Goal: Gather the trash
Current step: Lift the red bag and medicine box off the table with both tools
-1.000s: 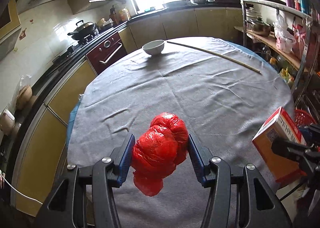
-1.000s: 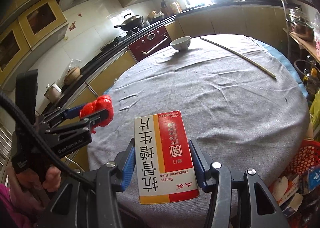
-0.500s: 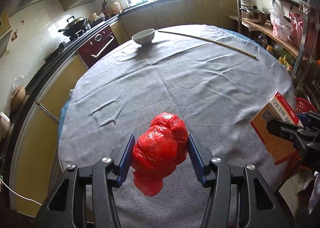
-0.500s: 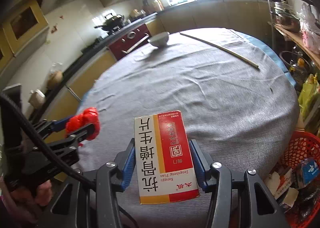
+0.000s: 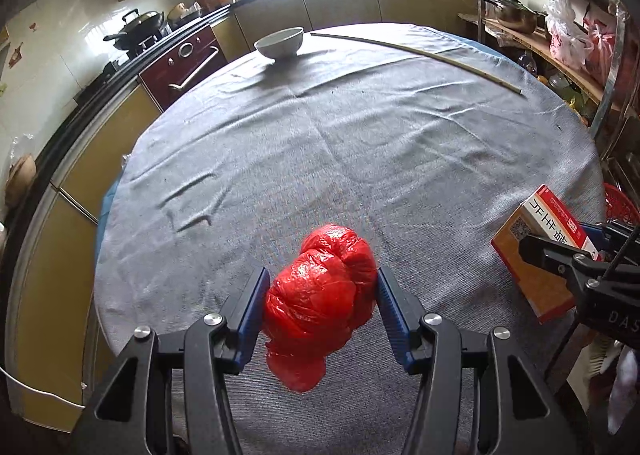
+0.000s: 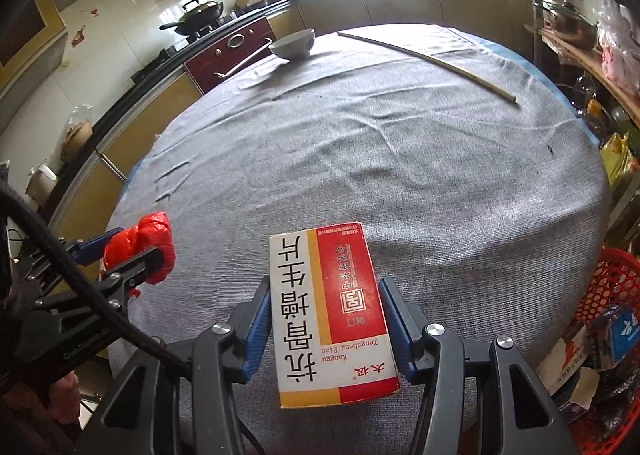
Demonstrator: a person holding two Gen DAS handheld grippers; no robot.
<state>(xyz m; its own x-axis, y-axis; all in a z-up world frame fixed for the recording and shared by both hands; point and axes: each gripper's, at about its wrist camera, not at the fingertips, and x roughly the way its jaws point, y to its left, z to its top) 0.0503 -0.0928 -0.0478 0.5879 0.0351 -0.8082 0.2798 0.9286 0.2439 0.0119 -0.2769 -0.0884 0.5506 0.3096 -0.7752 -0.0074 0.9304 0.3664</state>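
Observation:
A crumpled red plastic bag [image 5: 320,307] sits between the blue pads of my left gripper [image 5: 321,275], just above the grey cloth of the round table [image 5: 360,143]. The pads still touch the bag on both sides while the jaws are opening slightly. My right gripper [image 6: 325,283] is shut on a white, red and orange medicine box [image 6: 332,303], gripped by its long sides over the table's near edge. From the right wrist view the red bag [image 6: 144,243] shows at the left. In the left wrist view the medicine box [image 5: 536,239] shows at the right.
A white bowl [image 5: 280,41] and a long thin stick [image 5: 416,51] lie at the table's far side. A red mesh basket [image 6: 612,295] with paper and wrappers stands low beside the table on the right. A metal shelf rack stands right, kitchen counters left.
Both grippers have come down toward the table with their loads and tipped further downward. The bag and the box stay between the same pads.

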